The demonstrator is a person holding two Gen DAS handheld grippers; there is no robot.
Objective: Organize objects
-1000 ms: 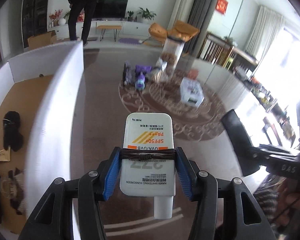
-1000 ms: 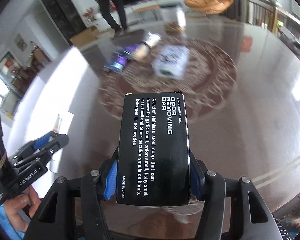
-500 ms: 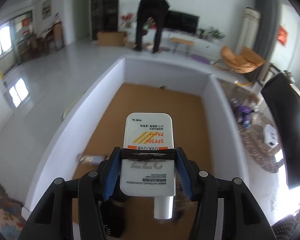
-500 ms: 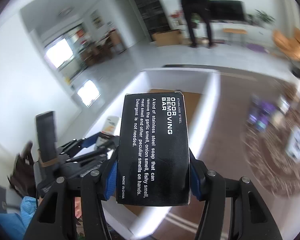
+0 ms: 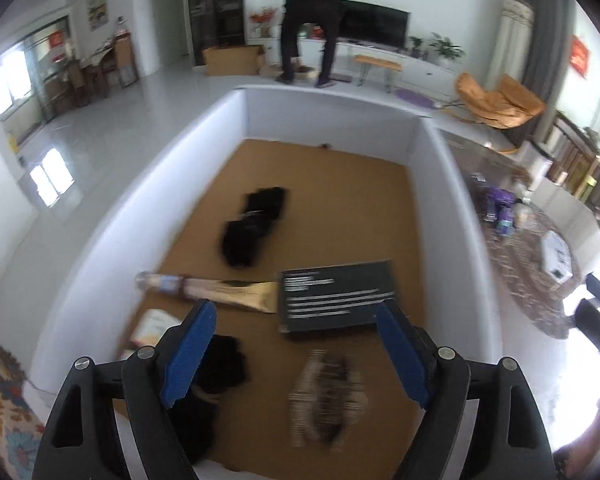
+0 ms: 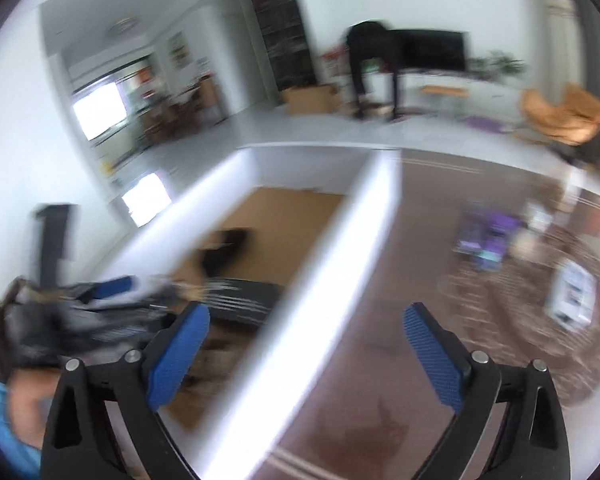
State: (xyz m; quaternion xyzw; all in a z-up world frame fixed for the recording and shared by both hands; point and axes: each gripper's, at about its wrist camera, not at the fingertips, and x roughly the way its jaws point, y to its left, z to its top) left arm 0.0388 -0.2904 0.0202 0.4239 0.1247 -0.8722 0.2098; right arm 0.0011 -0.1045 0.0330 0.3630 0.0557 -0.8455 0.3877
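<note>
My left gripper (image 5: 296,352) is open and empty above a white-walled box (image 5: 140,196) with a cardboard floor. In the box lie the black odor-bar box (image 5: 336,296), a gold tube (image 5: 220,290), black cloth bundles (image 5: 254,224), a blurred striped thing (image 5: 326,398) and a small white packet (image 5: 152,322). The white sunscreen tube is not clearly seen. My right gripper (image 6: 306,354) is open and empty over the box's right wall (image 6: 300,312). The black box shows blurred in the right wrist view (image 6: 244,300), with the left gripper (image 6: 100,304) beside it.
A brown table (image 6: 380,360) to the right of the box holds purple packets (image 6: 484,240), a white box (image 6: 572,296) and a round patterned mat (image 6: 520,320). A person in black (image 5: 308,32) bends over far behind. An orange chair (image 5: 496,100) stands far right.
Both grippers have opened. The sunscreen tube and the black odor-bar box have left their jaws; the black box now lies in the white-walled box. The right view has swung right.
</note>
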